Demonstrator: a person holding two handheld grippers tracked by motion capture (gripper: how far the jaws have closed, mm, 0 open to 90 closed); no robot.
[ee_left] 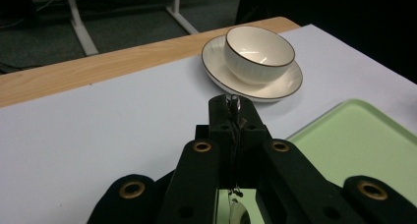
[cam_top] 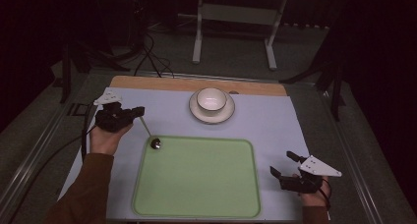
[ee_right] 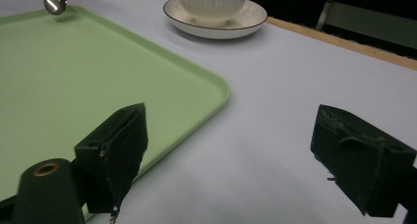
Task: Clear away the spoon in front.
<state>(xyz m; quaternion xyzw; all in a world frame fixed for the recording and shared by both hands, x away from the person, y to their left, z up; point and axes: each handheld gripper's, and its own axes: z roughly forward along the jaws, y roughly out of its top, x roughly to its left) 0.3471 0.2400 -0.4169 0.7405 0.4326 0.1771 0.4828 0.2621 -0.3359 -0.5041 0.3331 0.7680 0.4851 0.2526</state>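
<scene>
No legible writing or brand marks on any item. Left gripper is pressed together on the handle of a spoon; the spoon's bowl hangs over the far left corner of the green tray. Right gripper stands spread wide, holding nothing, just right of the tray.

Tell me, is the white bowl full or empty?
Empty. The bowl sits upright on its saucer, and its white inside shows bare in the left gripper view.
</scene>
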